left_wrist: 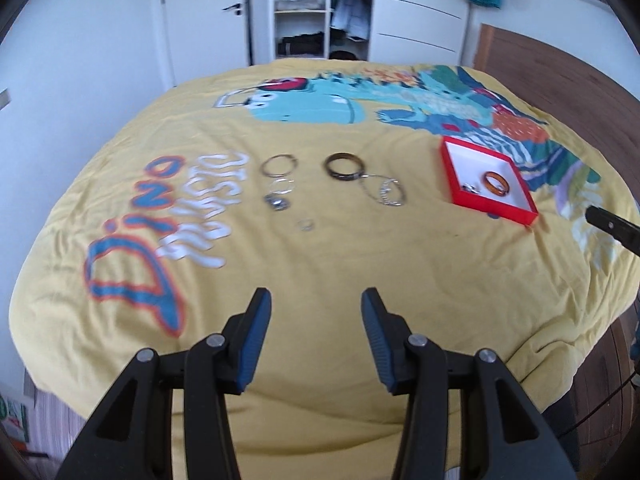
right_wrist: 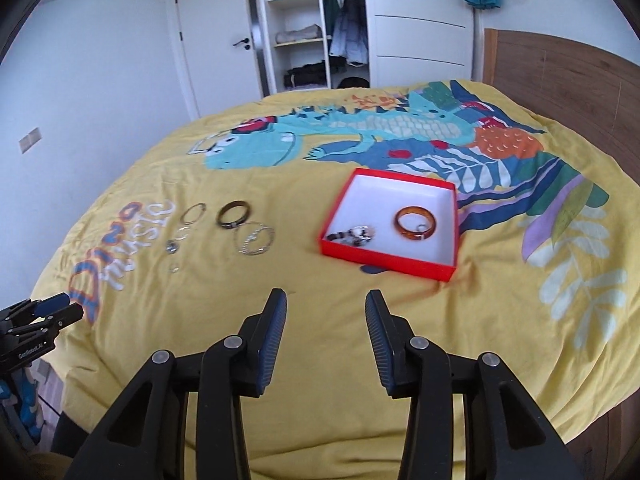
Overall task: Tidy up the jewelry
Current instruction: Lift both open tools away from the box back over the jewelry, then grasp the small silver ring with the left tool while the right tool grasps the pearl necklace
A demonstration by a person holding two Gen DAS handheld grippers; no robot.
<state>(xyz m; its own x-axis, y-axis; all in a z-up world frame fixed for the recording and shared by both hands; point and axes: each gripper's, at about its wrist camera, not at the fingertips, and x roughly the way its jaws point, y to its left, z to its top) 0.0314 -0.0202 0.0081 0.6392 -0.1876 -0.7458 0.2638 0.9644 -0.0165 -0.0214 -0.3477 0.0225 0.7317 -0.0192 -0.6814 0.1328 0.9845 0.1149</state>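
Bed with yellow dino duvet point(left_wrist: 320, 248). Left gripper point(left_wrist: 316, 304) hovers over the near part of the duvet, jaws spread wide, nothing held. Right gripper point(right_wrist: 326, 304) same: jaws wide apart, empty, aimed toward the red box point(right_wrist: 424, 266).

Red box sits flat on the duvet, right of the loose jewelry, white inside, one corner pointing away toward the wardrobe point(right_wrist: 304, 20). Inside: amber bangle point(right_wrist: 415, 222) lying flat, and a small beaded piece point(right_wrist: 352, 236) near the box's left wall, long axis roughly left-right.

Loose on the duvet, left of the box: dark bangle point(left_wrist: 344, 166) flat, silver bracelets point(left_wrist: 386, 192) just beside it and touching, thin silver hoop point(left_wrist: 280, 165) further left, small ring cluster point(left_wrist: 277, 201) below the hoop, tiny ring point(left_wrist: 306, 224) nearest the left gripper. Details blurred.
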